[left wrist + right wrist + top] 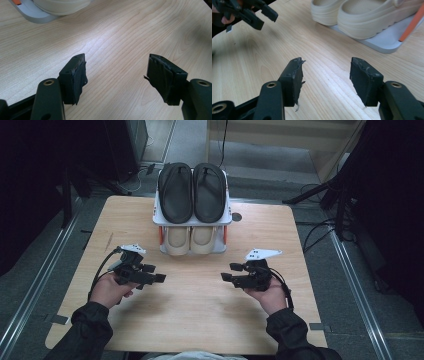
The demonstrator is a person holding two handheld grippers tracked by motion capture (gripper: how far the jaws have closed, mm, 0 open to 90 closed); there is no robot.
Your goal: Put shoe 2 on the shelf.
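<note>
A white two-tier shoe rack [192, 222] stands at the far middle of the wooden table [200, 310]. A pair of black sandals [192, 192] lies on its top shelf, and a pair of cream clogs [190, 239] sits on the lower shelf. My left gripper [155, 273] hovers at the left front of the rack, open, with bare wood between its jaws [116, 67]. At the right my right gripper [230, 272] is also open and holds nothing [325, 72]. The cream clogs [362, 17] lie beyond its jaws on the rack base [384, 40], apart from them. The left gripper [265, 16] shows at upper left there.
An orange post [412, 22] rises from the rack's corner. The rack's base edge [32, 15] and a cream clog [60, 5] sit at the top left of the left gripper view. Cables and dark stands lie on the floor around the table.
</note>
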